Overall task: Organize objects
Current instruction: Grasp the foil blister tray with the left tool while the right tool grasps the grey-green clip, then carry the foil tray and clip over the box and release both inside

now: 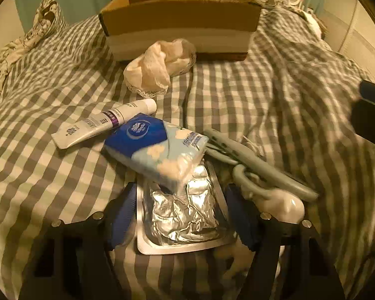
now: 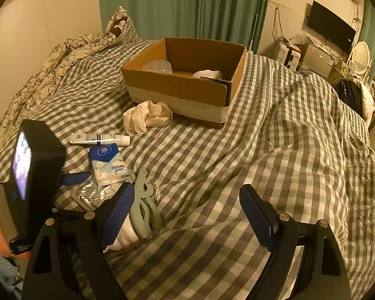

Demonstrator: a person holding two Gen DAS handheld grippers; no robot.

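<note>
On the checked bedspread lie a silver foil blister pack [image 1: 185, 215], a blue tissue packet [image 1: 157, 147] partly on top of it, a white tube [image 1: 105, 122], a cream cloth [image 1: 160, 65], grey-green scissors-like tongs [image 1: 250, 165] and a white object [image 1: 285, 207]. My left gripper [image 1: 182, 215] is open, its blue fingers on either side of the foil pack. My right gripper [image 2: 190, 215] is open and empty above the bedspread, its left finger over the tongs [image 2: 145, 200]. The open cardboard box [image 2: 187, 85] stands beyond, holding a clear lid [image 2: 157, 66] and a white item [image 2: 207, 73].
A floral quilt [image 2: 50, 67] is bunched at the far left. The checked cover rises in a rumpled mound [image 2: 300, 130] on the right. Green curtains, a TV [image 2: 331, 26], a mirror and cluttered furniture stand beyond the bed.
</note>
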